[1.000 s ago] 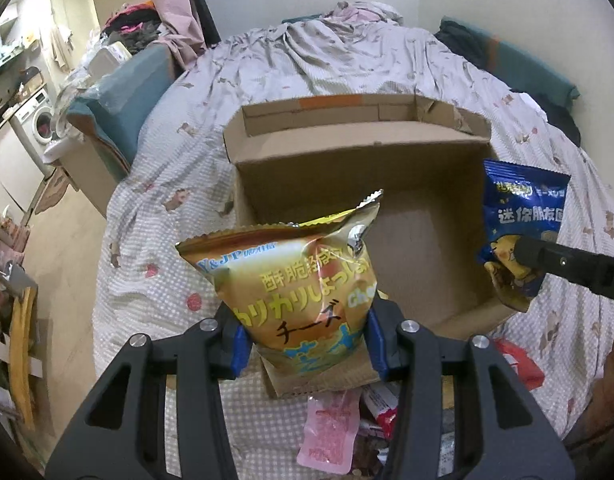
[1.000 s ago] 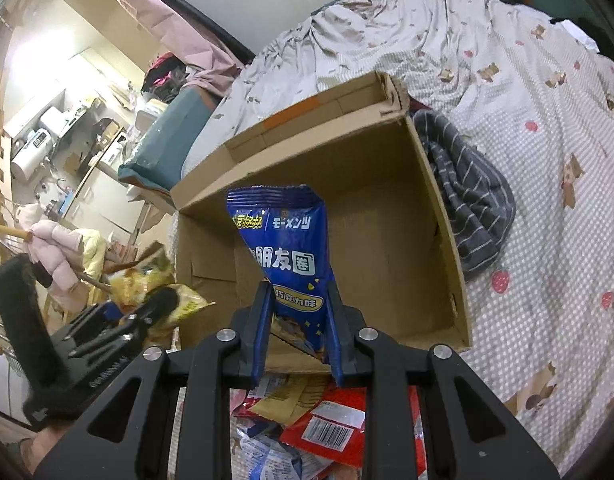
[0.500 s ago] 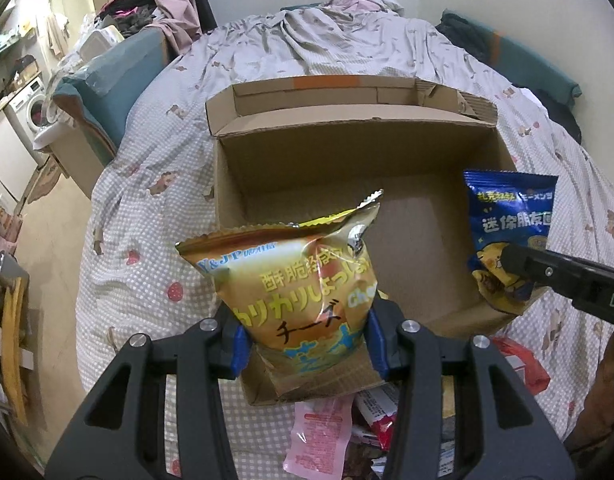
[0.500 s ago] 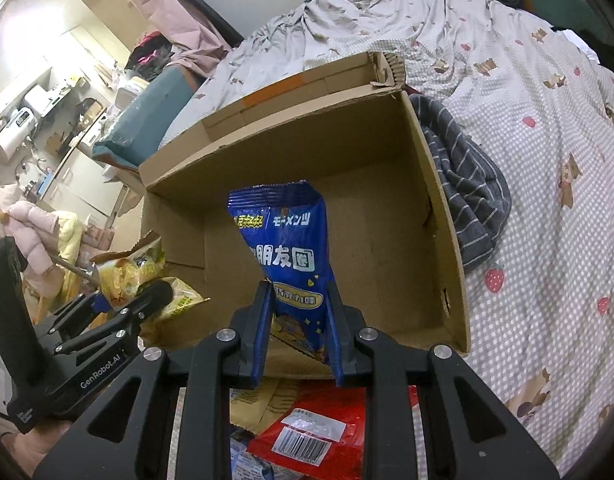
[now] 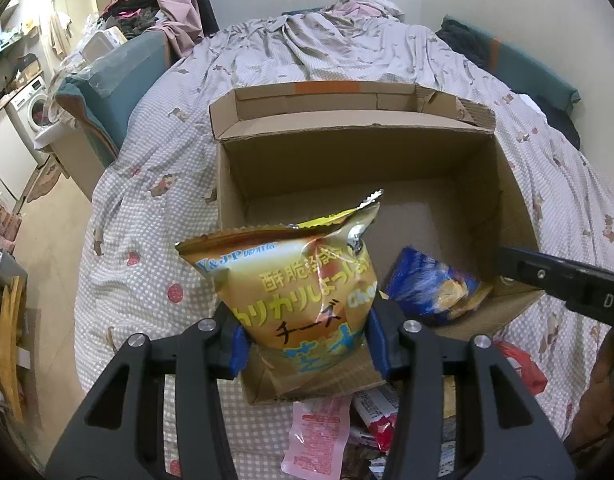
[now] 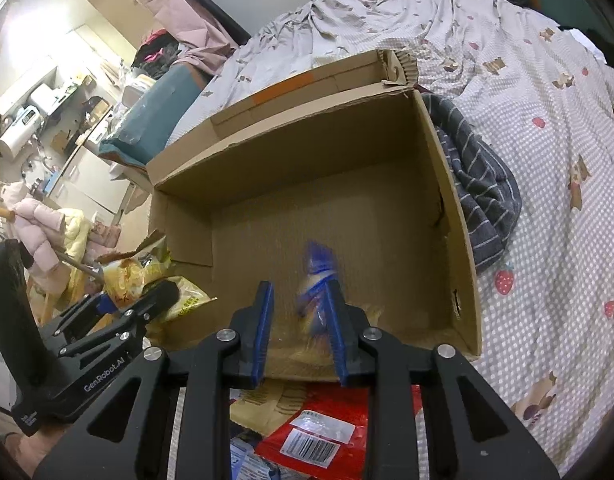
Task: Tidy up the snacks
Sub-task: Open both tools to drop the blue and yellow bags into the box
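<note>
While both jaws are opening over the box [image 5: 511, 184] | left gripper [image 5: 307, 344] pinches yellow bag [image 5: 307, 280] above near edge | right gripper [image 6: 301, 320] parted, blue bag [image 5: 431, 292] dropping inside | let yellow fall clear

Blurred blue snack bag [image 6: 319, 280] inside cardboard box [image 6: 459, 216]

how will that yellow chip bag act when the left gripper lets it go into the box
The yellow chip bag looks puffed with air, so probably light and likely to drop softly. Its glossy, crinkled film looks slippery; with the left gripper opening, it may slide out. The cardboard box floor is flat, so it should flop over, not roll.
</note>
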{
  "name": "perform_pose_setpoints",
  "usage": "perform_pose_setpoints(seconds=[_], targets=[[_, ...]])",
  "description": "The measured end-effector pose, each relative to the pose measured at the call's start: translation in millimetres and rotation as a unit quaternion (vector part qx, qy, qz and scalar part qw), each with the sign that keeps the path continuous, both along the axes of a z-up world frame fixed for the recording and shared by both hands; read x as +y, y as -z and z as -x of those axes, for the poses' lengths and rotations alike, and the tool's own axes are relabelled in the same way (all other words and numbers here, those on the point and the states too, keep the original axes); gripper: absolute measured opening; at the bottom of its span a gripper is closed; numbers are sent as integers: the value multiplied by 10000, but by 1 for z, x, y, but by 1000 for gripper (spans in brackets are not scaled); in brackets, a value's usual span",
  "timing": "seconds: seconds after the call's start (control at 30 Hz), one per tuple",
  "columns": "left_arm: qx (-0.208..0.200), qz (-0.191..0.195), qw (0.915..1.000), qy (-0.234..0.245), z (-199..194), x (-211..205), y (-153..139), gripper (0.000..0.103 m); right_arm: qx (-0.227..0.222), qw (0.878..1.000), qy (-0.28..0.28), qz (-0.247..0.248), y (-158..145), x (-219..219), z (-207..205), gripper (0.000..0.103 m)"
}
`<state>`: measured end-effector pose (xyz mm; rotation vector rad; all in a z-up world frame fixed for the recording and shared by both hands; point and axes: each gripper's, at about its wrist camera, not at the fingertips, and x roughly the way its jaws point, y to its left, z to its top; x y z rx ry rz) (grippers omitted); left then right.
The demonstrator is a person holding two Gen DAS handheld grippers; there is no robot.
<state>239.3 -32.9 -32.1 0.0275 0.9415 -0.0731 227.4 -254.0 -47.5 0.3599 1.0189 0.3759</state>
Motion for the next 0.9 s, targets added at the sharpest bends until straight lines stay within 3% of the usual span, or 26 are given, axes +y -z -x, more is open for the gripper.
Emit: perform_pose_setpoints(seconds=[0.13,0.23,0.33,0.37,0.7,0.8,0.9], targets=[[-83,62,9999,-30,2,2,-3,74,39,9999,7,106,2,2,-1,29],[-155,138,9998,-26,4,2,-6,81,75,9999,35,132,3,0,-1,33],[-181,167,9997,-37,5,3,-8,82,23,9999,118,58,1,-3,0,73],[-154,206,9997,-48,4,4,-8,82,-43,9999,150,39,-1,-4,1,77],[-303,377,9987,-185,10,14,-15,82,-293,9994,156,102,-11,-6,6,78],[-434,376,9981,-242,14,18,-21,82,-381,9990,220,100,-16,-8,8,86],[-585,324,9971,-355,21,22,-29,99,-506,9982,274,141,-21,-9,13,91]])
